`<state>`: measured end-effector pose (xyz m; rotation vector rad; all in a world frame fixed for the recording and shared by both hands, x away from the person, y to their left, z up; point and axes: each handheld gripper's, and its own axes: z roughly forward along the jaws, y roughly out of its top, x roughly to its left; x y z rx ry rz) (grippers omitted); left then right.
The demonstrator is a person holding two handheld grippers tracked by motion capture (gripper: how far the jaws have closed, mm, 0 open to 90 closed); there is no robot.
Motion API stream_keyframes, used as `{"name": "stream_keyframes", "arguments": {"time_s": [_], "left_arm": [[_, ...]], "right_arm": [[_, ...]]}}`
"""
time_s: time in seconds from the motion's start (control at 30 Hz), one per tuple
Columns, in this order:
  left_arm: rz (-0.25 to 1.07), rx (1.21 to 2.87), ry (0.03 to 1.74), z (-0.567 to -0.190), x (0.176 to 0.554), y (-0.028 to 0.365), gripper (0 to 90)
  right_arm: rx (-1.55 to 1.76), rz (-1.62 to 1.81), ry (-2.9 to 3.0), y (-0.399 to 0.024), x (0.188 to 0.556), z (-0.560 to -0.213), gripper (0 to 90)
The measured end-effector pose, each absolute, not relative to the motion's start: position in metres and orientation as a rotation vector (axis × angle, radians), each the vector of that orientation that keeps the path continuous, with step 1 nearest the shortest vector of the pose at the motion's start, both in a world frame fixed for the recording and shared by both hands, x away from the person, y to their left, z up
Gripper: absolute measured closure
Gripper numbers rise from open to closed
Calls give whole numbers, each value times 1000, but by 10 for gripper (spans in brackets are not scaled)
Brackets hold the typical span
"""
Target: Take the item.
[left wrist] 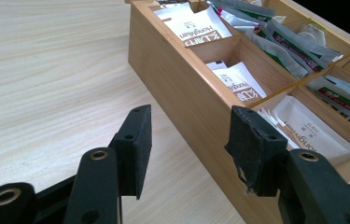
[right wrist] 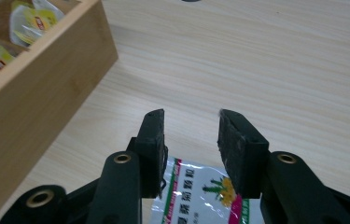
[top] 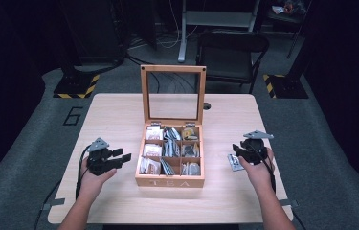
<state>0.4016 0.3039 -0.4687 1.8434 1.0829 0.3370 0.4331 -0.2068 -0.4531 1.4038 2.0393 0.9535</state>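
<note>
- Silver sachet [right wrist: 200,193] lies flat on table [right wrist: 266,60] beneath right gripper [right wrist: 191,142]; jaws parted, released.
- Left gripper [left wrist: 189,147], jaws apart, empty, beside wooden tea box [left wrist: 182,93]; white packets' print legible there.

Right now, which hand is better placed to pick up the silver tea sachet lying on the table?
The right. The right gripper hovers open directly over the tea sachet, right of the tea box. The left gripper sits across the box, far from it.
</note>
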Motion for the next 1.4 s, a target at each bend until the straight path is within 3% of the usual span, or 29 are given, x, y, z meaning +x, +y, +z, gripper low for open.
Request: {"name": "stream_keyframes", "arguments": {"time_s": [1.03, 1.4], "left_arm": [[323, 1853, 1090, -471, 404, 302, 489], [314, 1845, 1099, -471, 404, 304, 487]], "right_arm": [[1238, 1064, 2204, -143, 481, -414, 552], [1248, 1128, 2200, -131, 500, -405, 488]]}}
